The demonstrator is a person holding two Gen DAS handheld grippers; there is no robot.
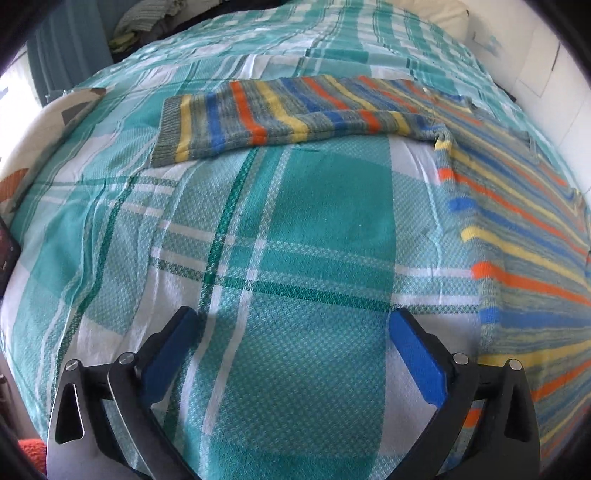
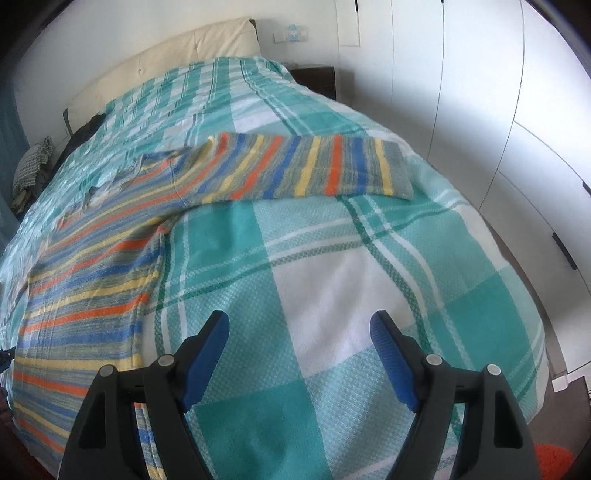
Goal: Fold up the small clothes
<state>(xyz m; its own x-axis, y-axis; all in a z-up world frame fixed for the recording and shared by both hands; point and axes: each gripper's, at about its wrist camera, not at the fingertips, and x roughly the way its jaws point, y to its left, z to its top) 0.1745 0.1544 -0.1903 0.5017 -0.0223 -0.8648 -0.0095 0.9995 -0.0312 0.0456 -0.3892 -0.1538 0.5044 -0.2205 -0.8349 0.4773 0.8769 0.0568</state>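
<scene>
Left tool: I see both blue pads spread wide apart with nothing between them, only the teal plaid bedspread below. The striped sweater lies flat on the bed, its body just to the right of this tool and running past the right finger; one sleeve stretches across the bedspread well ahead of the tool, grey cuff pointing left.

Right tool: I read it as fully spread too, holding nothing, pads above bare bedspread. Here the sweater's body sits to the left of the tool, reaching down beside the left finger, and the other sleeve runs across ahead, cuff to the right.

Only the left view shows a heap of clothes at the far left corner and a dark phone-like edge at far left. Only the right view shows the cream headboard, white wardrobe doors to the right, and a dark nightstand.
</scene>
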